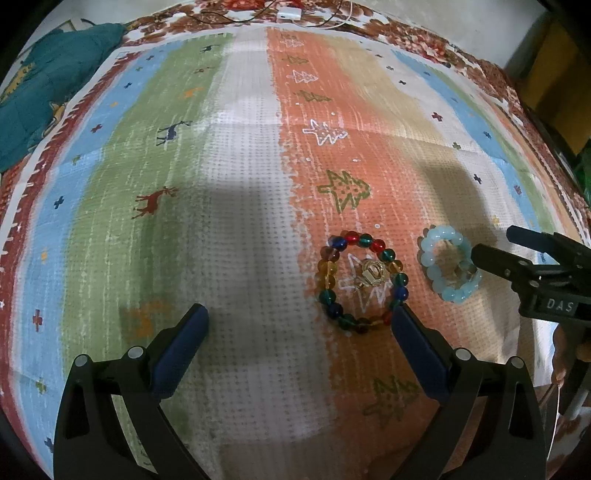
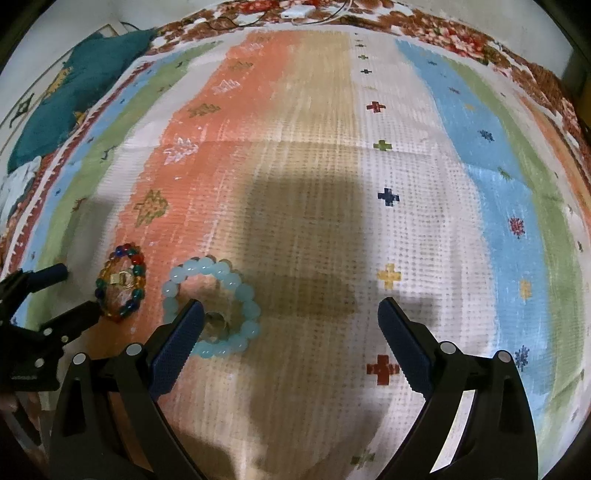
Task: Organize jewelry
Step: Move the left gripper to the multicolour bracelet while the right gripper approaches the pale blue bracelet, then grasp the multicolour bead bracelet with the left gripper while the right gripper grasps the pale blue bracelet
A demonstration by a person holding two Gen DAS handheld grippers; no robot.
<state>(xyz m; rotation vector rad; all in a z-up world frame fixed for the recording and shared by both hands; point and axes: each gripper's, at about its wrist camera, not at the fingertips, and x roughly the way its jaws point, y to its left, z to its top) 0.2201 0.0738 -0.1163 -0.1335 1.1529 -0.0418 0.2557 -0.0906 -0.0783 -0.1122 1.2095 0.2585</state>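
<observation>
Striped mat (image 1: 240,221): woven-look cover with trees, deer and crosses, spread over a floral cloth (image 1: 424,40); it carries all the jewelry. No box, tray or stand is in view.

Teal cushion (image 1: 48,92): far left corner, well apart from the work.

Left claw (image 1: 299,325): released, fingers spread wide, holding nothing; its right finger tip sits just beside the near edge of the multicoloured bead bracelet (image 1: 360,278).

Right claw (image 2: 291,317): released, empty; its left finger overlaps the pale blue bead bracelet (image 2: 212,306) in view, whether touching cannot be told.

Multicoloured bead bracelet: flat on the orange stripe, ringing a small gold piece (image 1: 373,275).

Pale blue bead bracelet: flat, near the first bracelet, with a small clear ring-like item (image 2: 216,319) inside it.

White charger and cable (image 1: 290,13): far edge.

Progress, as judged: both bracelets laid side by side, each with a small piece nested inside, so sorting looks largely done. Nothing blocks either bracelet but the claws themselves.
</observation>
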